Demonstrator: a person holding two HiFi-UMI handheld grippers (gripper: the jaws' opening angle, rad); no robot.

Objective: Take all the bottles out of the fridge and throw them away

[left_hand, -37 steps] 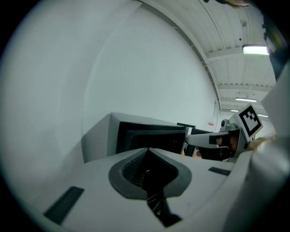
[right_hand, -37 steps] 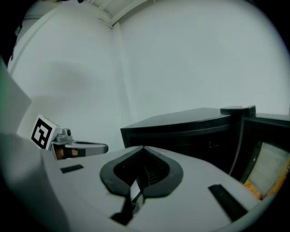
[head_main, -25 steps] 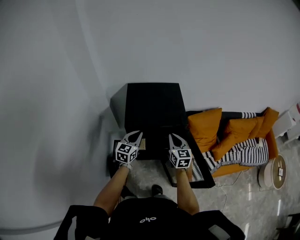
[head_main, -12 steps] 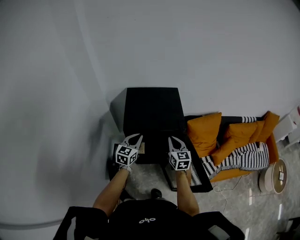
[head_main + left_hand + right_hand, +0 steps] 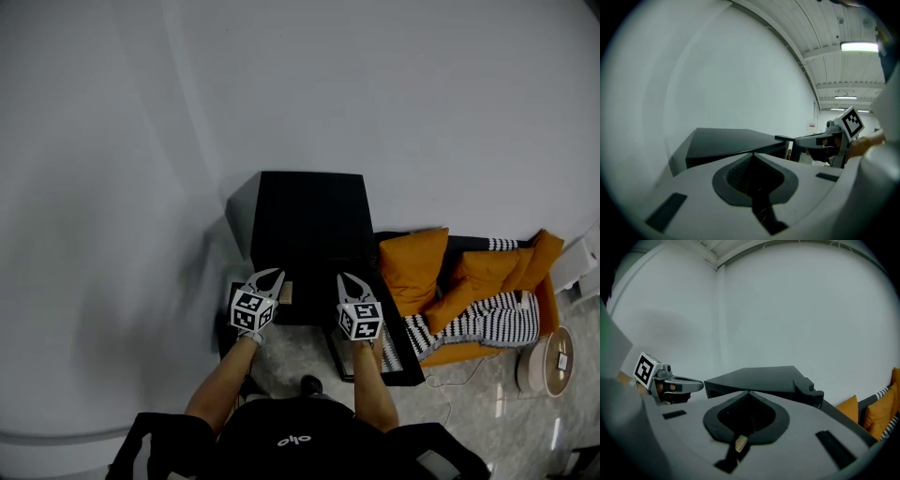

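A low black fridge (image 5: 305, 225) stands against the white wall, and its door (image 5: 380, 354) hangs open toward me on the right. No bottle shows plainly in any view. Something small and tan (image 5: 284, 292) sits at the fridge's front, too small to name. My left gripper (image 5: 272, 273) is shut and empty, hovering before the fridge's left front. Level with it, my right gripper (image 5: 344, 277) is also shut and empty, over the open door. In the left gripper view the closed tips (image 5: 752, 153) point at the fridge top (image 5: 726, 139). The right gripper view shows the same (image 5: 748, 391).
An orange sofa (image 5: 469, 277) with cushions and a black-and-white striped blanket (image 5: 487, 314) stands right of the fridge. A round white object (image 5: 548, 345) sits on the floor at far right. The white wall (image 5: 281, 84) runs behind everything. Pale tiled floor lies under me.
The head view has shifted slightly. Both grippers keep their places before the fridge and stay shut.
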